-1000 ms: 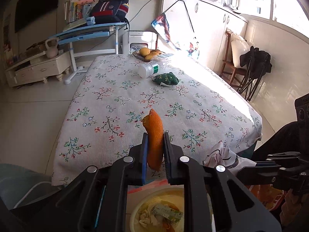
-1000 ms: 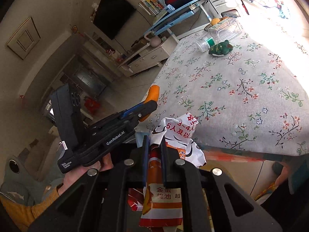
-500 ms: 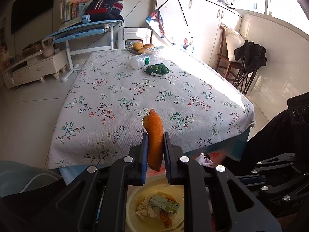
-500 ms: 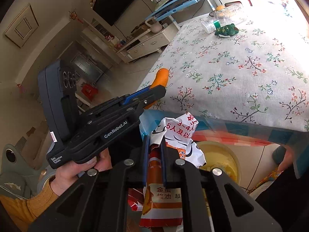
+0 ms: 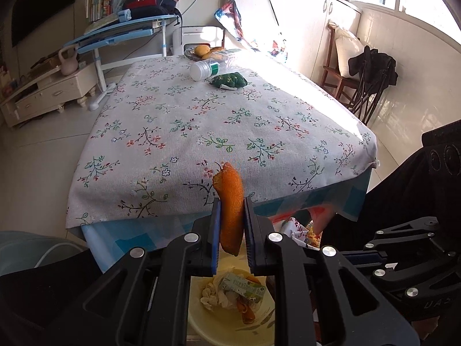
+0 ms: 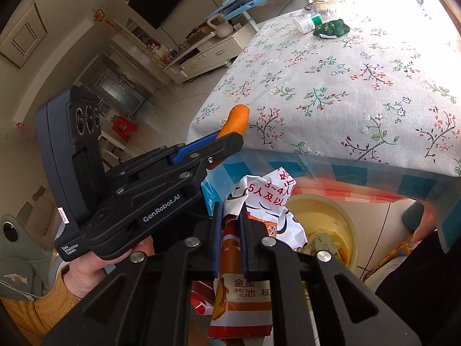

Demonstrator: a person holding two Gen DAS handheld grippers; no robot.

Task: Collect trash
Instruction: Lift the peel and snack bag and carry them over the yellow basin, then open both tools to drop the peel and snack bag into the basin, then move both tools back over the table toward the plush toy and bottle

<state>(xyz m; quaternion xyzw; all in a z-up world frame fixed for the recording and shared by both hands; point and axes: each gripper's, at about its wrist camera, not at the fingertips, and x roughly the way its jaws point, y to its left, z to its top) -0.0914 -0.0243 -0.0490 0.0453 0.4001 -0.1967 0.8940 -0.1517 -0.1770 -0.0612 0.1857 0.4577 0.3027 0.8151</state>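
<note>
Above the yellow bin (image 5: 230,314), the left gripper (image 5: 232,225) is pinching an orange peel (image 5: 230,201); the right gripper (image 6: 230,230) is clamping a crumpled wrapper (image 6: 268,201).

Left tool (image 5: 232,225) clamps orange peel (image 5: 230,204) above yellow bin (image 5: 230,317).

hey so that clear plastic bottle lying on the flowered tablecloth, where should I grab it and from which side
Grip the clear plastic bottle across its round body, just behind the white cap. It lies on its side, cap toward the near edge of the flowered tablecloth, so coming down from above probably works best. The green crumpled wrapper sits close beside it; stay clear.
</note>
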